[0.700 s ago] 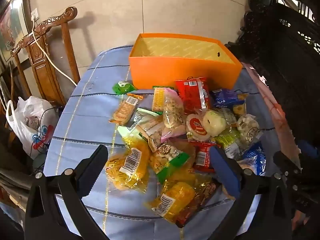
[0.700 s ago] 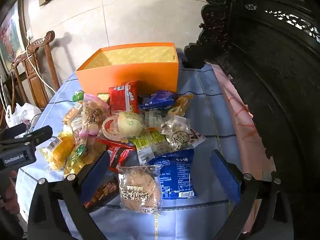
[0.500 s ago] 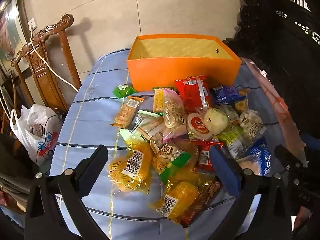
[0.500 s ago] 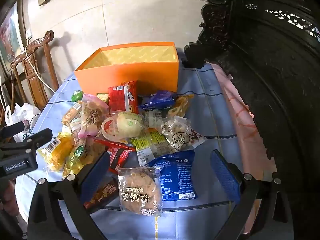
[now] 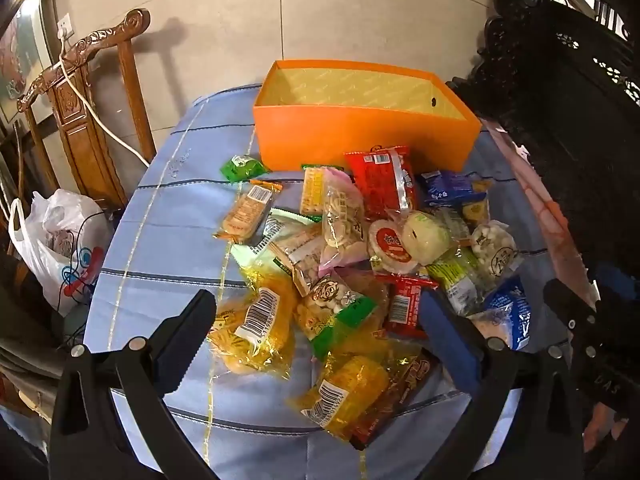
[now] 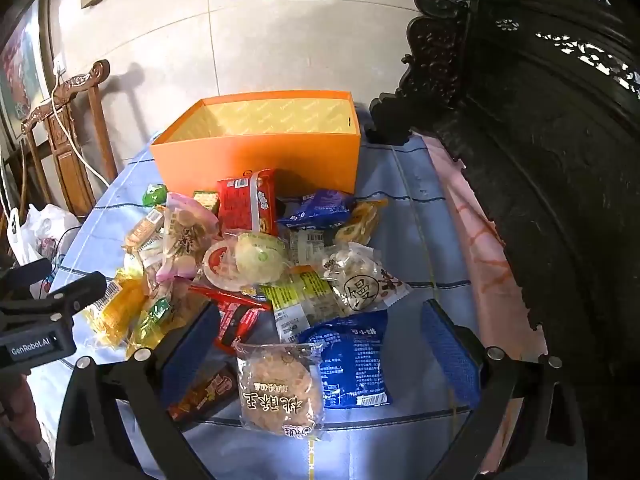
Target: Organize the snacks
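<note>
A heap of packaged snacks point(image 5: 352, 264) lies on a table with a blue striped cloth point(image 5: 160, 240), in front of an empty orange box point(image 5: 360, 140). My left gripper point(image 5: 316, 332) hovers open above the near side of the heap, over the yellow packets point(image 5: 256, 324), touching nothing. In the right wrist view the same heap point(image 6: 272, 264) sits before the orange box point(image 6: 256, 160). My right gripper point(image 6: 320, 336) hangs open above a round cookie packet point(image 6: 280, 392) and a blue packet point(image 6: 352, 360), with nothing held.
A carved wooden chair point(image 5: 84, 120) with a white cable stands left of the table, a white plastic bag point(image 5: 56, 240) beside it. Dark carved furniture point(image 6: 540, 160) rises close on the right. The left gripper's body point(image 6: 40, 320) shows at the left edge of the right wrist view.
The left gripper has pulled back and slightly left, so the heap and box sit a little further right in its view. The right gripper has barely moved. Both stay open.
</note>
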Tool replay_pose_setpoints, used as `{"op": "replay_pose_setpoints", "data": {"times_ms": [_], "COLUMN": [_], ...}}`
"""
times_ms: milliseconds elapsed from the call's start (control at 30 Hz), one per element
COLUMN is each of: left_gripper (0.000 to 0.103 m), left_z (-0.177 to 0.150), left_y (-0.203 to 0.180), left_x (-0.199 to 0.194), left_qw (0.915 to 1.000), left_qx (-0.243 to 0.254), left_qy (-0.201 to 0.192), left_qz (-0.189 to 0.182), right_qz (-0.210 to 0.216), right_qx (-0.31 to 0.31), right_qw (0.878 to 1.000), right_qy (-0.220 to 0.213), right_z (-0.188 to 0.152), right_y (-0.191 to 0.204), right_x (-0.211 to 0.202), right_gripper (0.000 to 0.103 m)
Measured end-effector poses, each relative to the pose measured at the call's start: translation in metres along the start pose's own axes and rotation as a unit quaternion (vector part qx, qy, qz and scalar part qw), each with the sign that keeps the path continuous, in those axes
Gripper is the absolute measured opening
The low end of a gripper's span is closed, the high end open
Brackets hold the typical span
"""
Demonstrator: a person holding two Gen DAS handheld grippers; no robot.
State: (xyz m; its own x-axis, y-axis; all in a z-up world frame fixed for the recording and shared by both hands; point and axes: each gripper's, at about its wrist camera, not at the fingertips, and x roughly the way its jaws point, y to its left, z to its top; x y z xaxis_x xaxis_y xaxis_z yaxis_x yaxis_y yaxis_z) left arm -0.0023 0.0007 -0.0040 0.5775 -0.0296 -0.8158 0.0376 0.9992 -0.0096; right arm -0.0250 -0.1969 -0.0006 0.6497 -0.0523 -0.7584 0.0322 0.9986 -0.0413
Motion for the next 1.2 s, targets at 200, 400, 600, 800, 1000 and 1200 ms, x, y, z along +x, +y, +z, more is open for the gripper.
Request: {"op": "replay_pose_setpoints", "data": {"times_ms": [200, 400, 600, 800, 1000, 1200], "left_gripper": [0.099, 0.099, 0.099, 0.099, 0.099, 0.099], "left_z": [0.0, 0.001, 0.001, -0.001, -0.003, -0.002], "left_y": [0.001, -0.001, 0.002, 0.003, 0.005, 0.016], "left_x": [-0.001, -0.002, -0.002, 0.0, -0.001, 0.005], "left_qw": [0.9998, 0.9999, 0.9999, 0.9999, 0.9998, 0.9989], "left_qx": [-0.006, -0.003, -0.007, -0.007, -0.011, -0.043], "left_qy": [-0.004, -0.01, -0.01, -0.009, -0.013, 0.005], "left_qz": [-0.018, -0.008, -0.001, 0.008, 0.009, -0.015], "right_qz": [0.002, 0.003, 0.006, 0.003, -0.009, -0.002], "right_qx": [0.019, 0.027, 0.023, 0.013, 0.024, 0.028], "right_qw": [1.0, 0.999, 0.999, 1.0, 0.999, 0.999], "right_qy": [0.018, 0.016, 0.023, 0.022, 0.029, 0.033], "right_z": [0.0, 0.001, 0.002, 0.001, -0.001, -0.003], "right_y": [-0.004, -0.007, -0.005, 0.001, -0.003, -0.005], "right_x": [0.006, 0.005, 0.006, 0.005, 0.009, 0.013], "right_gripper": [0.1, 0.1, 0.1, 0.1, 0.1, 0.1]}}
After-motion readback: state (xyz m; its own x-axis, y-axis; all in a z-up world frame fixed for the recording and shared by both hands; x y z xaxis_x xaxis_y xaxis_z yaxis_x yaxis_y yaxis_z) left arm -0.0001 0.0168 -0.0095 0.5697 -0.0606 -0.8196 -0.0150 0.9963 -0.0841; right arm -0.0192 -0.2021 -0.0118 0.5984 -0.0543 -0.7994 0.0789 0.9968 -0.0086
